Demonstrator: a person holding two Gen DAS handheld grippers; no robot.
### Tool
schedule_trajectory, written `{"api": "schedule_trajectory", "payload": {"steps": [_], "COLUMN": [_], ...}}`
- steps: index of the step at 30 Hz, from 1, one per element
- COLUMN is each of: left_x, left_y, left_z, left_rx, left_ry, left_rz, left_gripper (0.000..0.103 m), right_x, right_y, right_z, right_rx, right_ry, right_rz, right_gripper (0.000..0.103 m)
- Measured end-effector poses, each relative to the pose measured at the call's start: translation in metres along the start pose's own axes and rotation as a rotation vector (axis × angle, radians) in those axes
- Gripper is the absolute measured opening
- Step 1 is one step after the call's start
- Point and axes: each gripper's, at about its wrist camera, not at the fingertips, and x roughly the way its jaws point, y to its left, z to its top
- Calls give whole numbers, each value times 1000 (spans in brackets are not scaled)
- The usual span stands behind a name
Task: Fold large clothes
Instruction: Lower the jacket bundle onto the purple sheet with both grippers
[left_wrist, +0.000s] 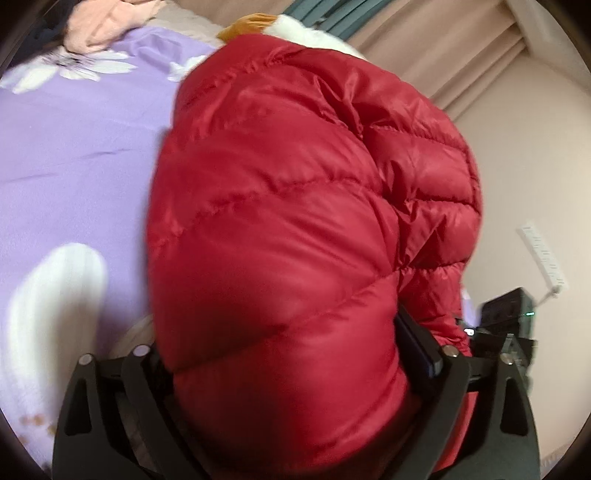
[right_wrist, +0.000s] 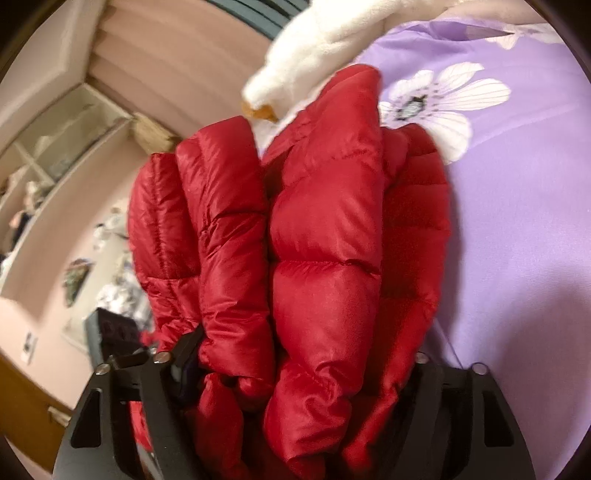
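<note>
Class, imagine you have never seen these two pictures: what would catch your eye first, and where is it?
A shiny red puffer jacket fills the middle of both views, bunched in thick quilted folds between the jaws of the left gripper and the right gripper. Behind it spreads a lilac bedsheet printed with large white flowers. At the far edge of the jacket lies a white plush toy with an orange tip.

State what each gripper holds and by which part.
Both grip the red down jacket: the left gripper on one thick puffy fold, the right gripper on several bunched quilted layers. Which garment part cannot be told.
</note>
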Motion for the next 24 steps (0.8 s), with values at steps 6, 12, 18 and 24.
{"api": "schedule_trajectory", "payload": {"steps": [6,12,18,24], "left_x": [-62,-99,-32,28], "left_y": [-5,-52,-15,58], "left_z": [39,81,113,104], "left_rx": [-62,148,146,-16], "left_ry": [-59,-273,-91,36], "left_rz": [51,261,508,376], "left_gripper": [76,60,44,46], "right_x": [-61,-103,-20,39], "right_y": [47,129,120,38], "right_z": [40,72,88,72], "right_rx": [-115,-366,-345,-172], "right_ry": [-54,-179,-10,113], "right_rz": [-283,-329,-395,-415], "right_gripper": [84,63,23,23]}}
